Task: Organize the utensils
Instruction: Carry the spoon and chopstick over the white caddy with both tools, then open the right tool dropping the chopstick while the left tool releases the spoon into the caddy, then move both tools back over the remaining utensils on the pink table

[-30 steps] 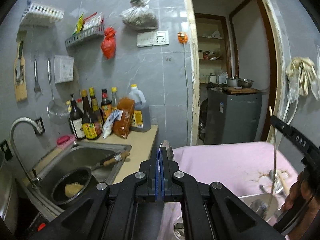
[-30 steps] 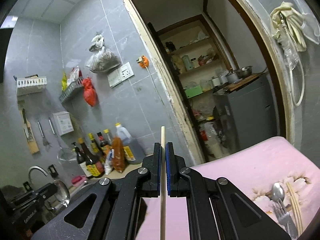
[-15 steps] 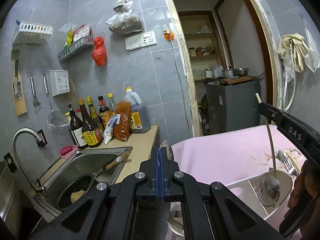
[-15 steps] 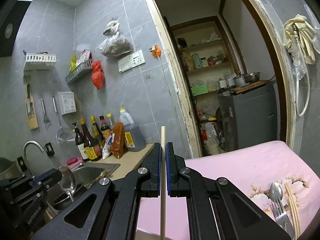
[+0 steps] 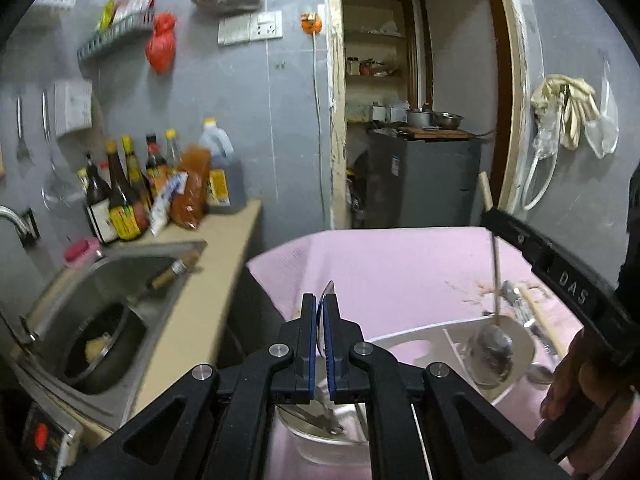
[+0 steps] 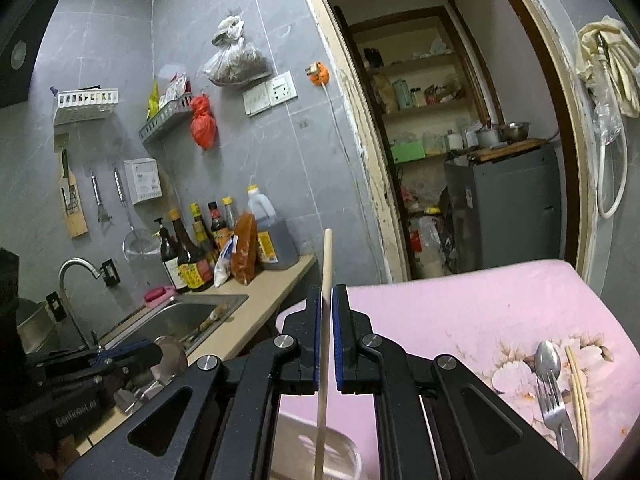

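My left gripper (image 5: 319, 308) is shut on a metal spoon (image 5: 329, 289), held over a steel bowl (image 5: 320, 434) with utensils in it. My right gripper (image 6: 328, 300) is shut on the wooden handle of a ladle (image 6: 326, 280). In the left wrist view the ladle's bowl (image 5: 490, 350) hangs inside a white divided utensil tray (image 5: 440, 330) on the pink cloth. A spoon (image 6: 548, 356), a fork (image 6: 558, 416) and chopsticks (image 6: 578, 396) lie on the cloth at the right.
The pink-covered table (image 6: 460, 312) stands next to a counter (image 5: 208, 296) with a sink (image 5: 96, 312) holding a pan. Sauce bottles (image 5: 120, 200) stand at the wall. A doorway (image 5: 412, 128) opens behind the table.
Both grippers have tipped and moved lower toward the table. The ladle's bowl has sunk deeper into the white tray. The left spoon now hangs over the steel bowl.
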Action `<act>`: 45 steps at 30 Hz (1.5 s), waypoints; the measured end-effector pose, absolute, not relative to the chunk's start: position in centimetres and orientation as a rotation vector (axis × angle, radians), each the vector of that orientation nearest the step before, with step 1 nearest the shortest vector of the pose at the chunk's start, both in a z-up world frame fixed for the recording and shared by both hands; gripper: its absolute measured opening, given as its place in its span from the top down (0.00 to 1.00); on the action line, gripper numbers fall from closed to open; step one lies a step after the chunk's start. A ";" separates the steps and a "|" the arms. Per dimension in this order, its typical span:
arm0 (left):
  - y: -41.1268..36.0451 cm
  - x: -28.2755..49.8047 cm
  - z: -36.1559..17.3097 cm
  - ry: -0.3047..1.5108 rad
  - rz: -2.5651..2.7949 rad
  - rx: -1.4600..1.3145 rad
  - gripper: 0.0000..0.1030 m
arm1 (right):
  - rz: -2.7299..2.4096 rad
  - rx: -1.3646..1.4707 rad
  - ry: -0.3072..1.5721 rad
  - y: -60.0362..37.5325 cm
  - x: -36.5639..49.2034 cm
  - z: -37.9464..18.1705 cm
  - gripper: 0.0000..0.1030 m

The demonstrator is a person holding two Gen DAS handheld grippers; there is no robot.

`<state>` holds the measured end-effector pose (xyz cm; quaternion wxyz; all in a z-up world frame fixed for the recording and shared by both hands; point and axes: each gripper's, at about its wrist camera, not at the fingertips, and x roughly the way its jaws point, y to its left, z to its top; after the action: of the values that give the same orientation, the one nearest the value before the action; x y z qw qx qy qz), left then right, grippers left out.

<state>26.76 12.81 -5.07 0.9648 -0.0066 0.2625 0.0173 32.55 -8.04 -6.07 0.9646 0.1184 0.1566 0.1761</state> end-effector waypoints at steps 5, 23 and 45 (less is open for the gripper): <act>14.2 27.1 -5.2 0.571 -0.005 -0.157 0.94 | 0.379 0.244 0.359 -8.6 32.5 -6.2 0.90; 11.4 26.1 -2.8 0.502 0.007 -0.250 0.63 | 0.325 0.260 0.363 -15.0 30.0 -3.5 0.35; -4.4 26.4 -0.5 0.295 -0.017 -0.119 0.04 | 0.095 0.126 0.263 -29.7 27.3 -0.2 0.03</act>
<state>26.35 -4.35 -0.53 0.9873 -0.0591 0.1469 -0.0085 27.30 -29.70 -0.16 0.9883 0.0627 0.1310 0.0471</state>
